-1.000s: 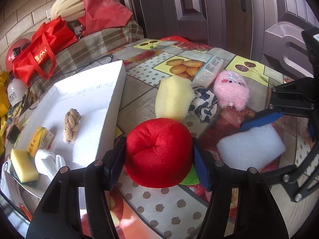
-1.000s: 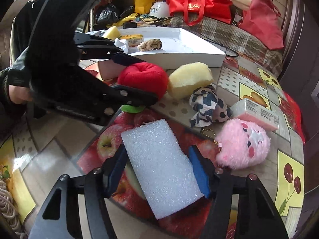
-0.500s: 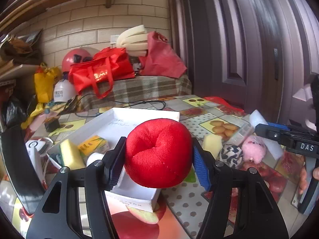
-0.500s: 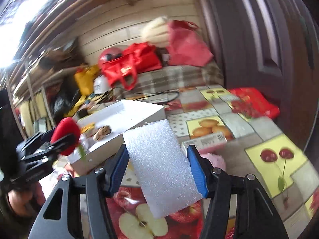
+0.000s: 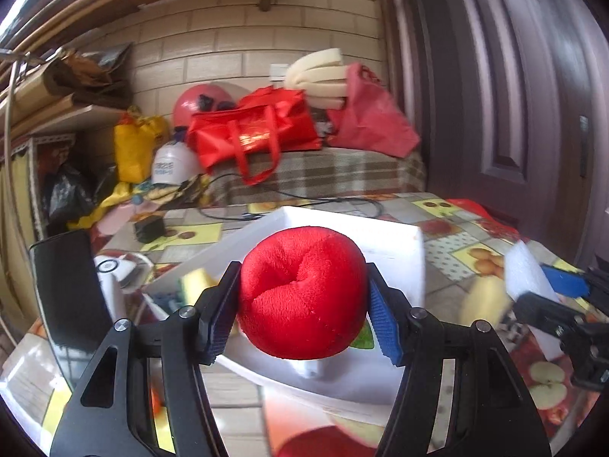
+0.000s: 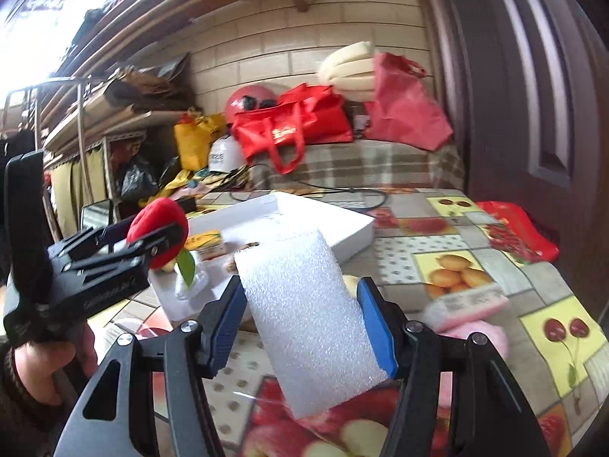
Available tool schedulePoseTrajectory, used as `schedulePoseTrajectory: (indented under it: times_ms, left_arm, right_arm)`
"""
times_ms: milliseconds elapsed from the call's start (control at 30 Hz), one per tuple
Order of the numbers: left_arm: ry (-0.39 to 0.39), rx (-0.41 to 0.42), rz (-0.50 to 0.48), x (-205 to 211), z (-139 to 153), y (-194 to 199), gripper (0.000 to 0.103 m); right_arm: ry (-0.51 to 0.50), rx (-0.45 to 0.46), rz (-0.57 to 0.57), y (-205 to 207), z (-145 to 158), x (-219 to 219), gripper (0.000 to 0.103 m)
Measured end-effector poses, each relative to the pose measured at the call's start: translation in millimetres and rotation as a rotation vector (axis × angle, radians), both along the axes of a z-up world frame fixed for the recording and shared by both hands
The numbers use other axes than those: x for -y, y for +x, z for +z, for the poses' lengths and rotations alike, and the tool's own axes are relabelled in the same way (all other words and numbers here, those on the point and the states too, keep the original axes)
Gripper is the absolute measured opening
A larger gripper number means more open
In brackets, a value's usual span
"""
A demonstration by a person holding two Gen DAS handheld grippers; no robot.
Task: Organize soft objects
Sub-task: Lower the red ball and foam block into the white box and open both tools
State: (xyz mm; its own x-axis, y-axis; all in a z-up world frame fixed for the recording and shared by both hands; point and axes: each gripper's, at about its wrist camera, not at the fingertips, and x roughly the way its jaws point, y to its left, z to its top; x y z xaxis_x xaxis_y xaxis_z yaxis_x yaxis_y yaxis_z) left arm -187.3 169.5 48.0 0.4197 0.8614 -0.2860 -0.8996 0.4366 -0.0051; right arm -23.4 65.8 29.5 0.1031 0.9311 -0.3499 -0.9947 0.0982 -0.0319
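Observation:
My left gripper (image 5: 302, 314) is shut on a red plush apple (image 5: 300, 293) and holds it in the air above the near end of the white tray (image 5: 413, 262). The apple with its green leaf also shows in the right wrist view (image 6: 160, 224), over the tray (image 6: 342, 224). My right gripper (image 6: 304, 327) is shut on a white foam block (image 6: 310, 323) and holds it above the table, to the right of the tray. The foam block also shows at the right of the left wrist view (image 5: 523, 276).
A yellow sponge (image 5: 194, 285) and a small yellow box (image 6: 207, 242) lie in the tray. A pink plush (image 6: 479, 335) and a tissue pack (image 6: 468, 302) lie on the fruit-patterned table (image 6: 475, 228). Red bags (image 6: 293, 125) stand behind it. A door (image 5: 533, 95) is at right.
Both grippers have lifted their objects off the table. The left one has carried the red apple leftward over the tray; the right one has raised the foam block higher.

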Motion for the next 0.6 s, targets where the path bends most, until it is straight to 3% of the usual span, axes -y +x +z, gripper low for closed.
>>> schedulePoseTrajectory:
  times_ms: [167,333,400,600]
  left_arm:
    - [-0.016,0.001,0.088,-33,-2,-14,0.063]
    - [-0.028,-0.012,0.11,-54,-4,-10,0.063]
    - [-0.028,-0.01,0.118,-59,-4,-7,0.063]
    - [-0.066,0.034,0.127,-74,-4,-8,0.063]
  right_arm:
    - [-0.035,-0.039,0.014,-10,-4,-30,0.06]
    - [-0.075,-0.108,0.014,-16,-10,-64,0.06]
    - [-0.104,-0.134,0.063,-23,-13,-79,0.06]
    - [-0.155,-0.132,0.12,-42,-18,-107,0.059]
